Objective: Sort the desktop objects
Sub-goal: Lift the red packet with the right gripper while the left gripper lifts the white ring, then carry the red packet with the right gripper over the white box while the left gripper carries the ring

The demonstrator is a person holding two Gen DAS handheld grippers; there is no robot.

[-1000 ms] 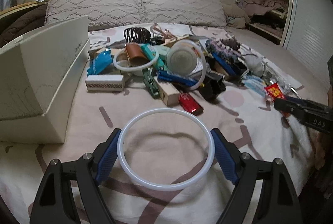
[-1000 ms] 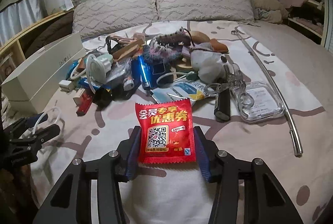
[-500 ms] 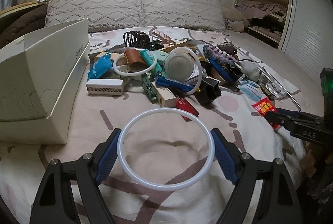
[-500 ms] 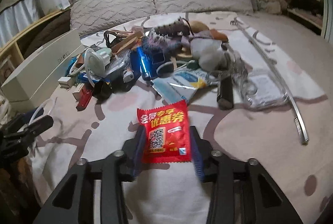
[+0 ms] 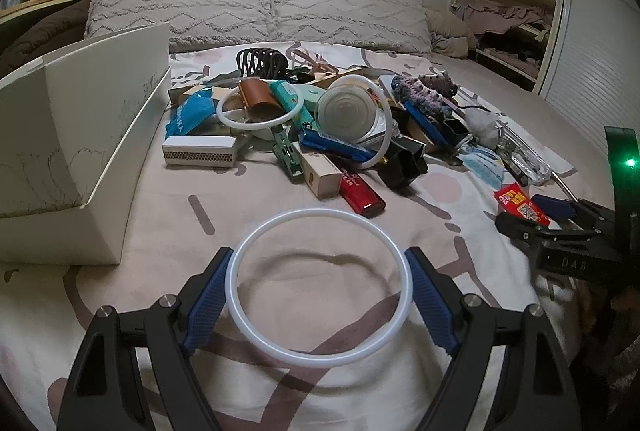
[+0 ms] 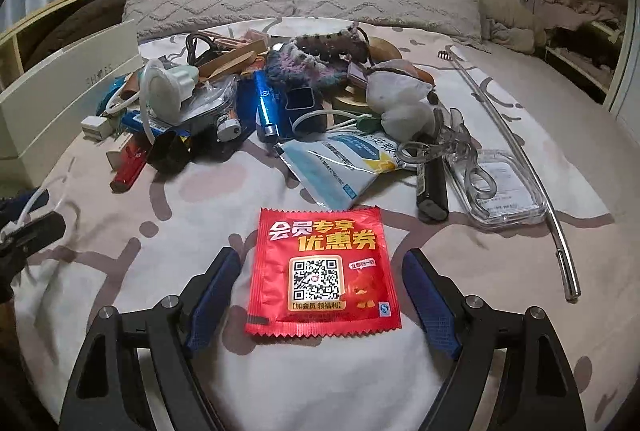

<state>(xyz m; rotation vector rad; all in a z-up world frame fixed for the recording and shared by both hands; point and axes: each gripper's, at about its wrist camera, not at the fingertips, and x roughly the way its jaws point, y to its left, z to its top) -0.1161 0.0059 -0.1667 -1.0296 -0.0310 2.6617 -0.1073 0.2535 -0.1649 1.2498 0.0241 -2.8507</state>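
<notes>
Glossy red foil sachet (image 6: 323, 271), smooth translucent rubbery ring (image 5: 319, 295), matt cloth bedsheet (image 6: 200, 199) (faintly creased), shiny metal rod (image 6: 532, 167)

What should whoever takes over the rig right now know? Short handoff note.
Left gripper: shut on the white ring, held just above the bed, right of the box.
Right gripper: open, straddling the red packet without touching it; the packet seems to lie flat on the bed.
Pile: heaped mid-bed, unsorted.
Done: ring and packet are apart from the pile. Box contents are hidden.
Left: place the ring, probably in the box, then work through the pile.
</notes>
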